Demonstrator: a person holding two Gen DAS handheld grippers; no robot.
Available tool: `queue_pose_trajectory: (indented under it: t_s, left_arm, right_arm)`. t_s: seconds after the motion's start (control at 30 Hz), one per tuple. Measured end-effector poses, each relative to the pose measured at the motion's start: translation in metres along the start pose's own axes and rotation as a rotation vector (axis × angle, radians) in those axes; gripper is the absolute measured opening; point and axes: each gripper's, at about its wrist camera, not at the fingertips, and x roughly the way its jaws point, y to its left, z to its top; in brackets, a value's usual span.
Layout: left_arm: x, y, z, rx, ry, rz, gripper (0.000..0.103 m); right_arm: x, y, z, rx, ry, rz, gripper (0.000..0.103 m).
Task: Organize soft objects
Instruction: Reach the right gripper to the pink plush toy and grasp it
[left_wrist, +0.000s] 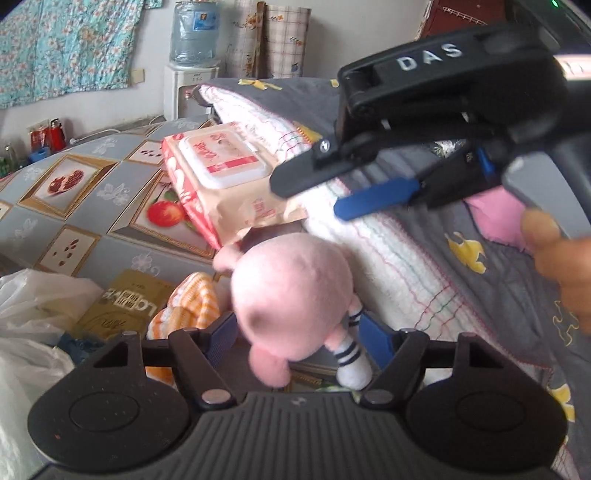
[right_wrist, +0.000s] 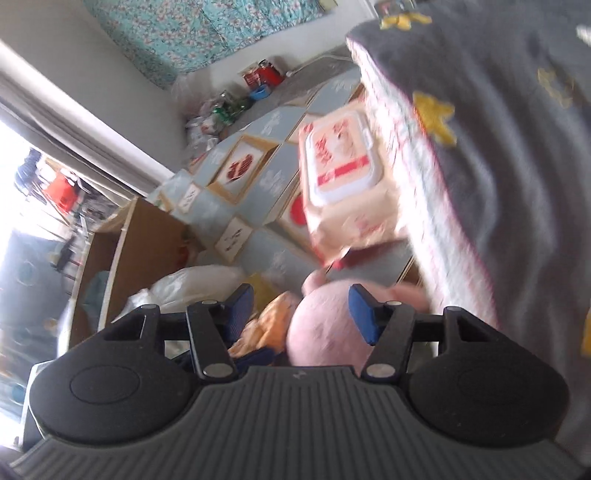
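A pink plush doll (left_wrist: 291, 295) with striped white socks sits between the fingers of my left gripper (left_wrist: 303, 336), whose jaws stand wide around it without clearly pressing it. An orange-and-white striped knit item (left_wrist: 188, 306) lies to its left. My right gripper (left_wrist: 321, 192) hovers open above a wet-wipes pack (left_wrist: 221, 173). In the blurred right wrist view the right gripper (right_wrist: 301, 310) is open above the doll's pink head (right_wrist: 325, 325), with the orange knit item (right_wrist: 269, 325) beside it.
A folded grey-and-white quilt (left_wrist: 424, 258) fills the right side. The wipes pack (right_wrist: 340, 173) leans on it, on a tiled-pattern tablecloth (left_wrist: 74, 192). White plastic bags (left_wrist: 33, 306) and a gold box (left_wrist: 125, 302) lie at left. A water dispenser (left_wrist: 194, 37) stands at the back.
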Motion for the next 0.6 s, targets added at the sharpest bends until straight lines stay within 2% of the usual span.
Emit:
queue_pose_trajectory:
  t_s: [0.13, 0.23, 0.33, 0.5, 0.6]
  left_arm:
    - [-0.009, 0.009, -0.007, 0.010, 0.028, 0.021, 0.071]
    - [-0.019, 0.019, -0.010, -0.001, 0.036, 0.027, 0.071]
    - [-0.025, 0.031, -0.011, -0.027, 0.039, 0.017, 0.069]
    - [-0.026, 0.041, -0.009, -0.058, 0.042, -0.018, 0.068]
    - [-0.024, 0.040, -0.009, -0.055, 0.036, -0.019, 0.068]
  right_arm:
    - [0.028, 0.013, 0.022, -0.098, 0.066, -0.064, 0.056]
    - [0.056, 0.028, 0.033, -0.194, 0.149, -0.110, 0.049]
    - [0.086, 0.040, 0.038, -0.273, 0.240, -0.144, 0.045]
    - [0.125, 0.052, 0.036, -0.350, 0.341, -0.202, 0.039]
    - [0.131, 0.053, 0.032, -0.363, 0.363, -0.217, 0.022]
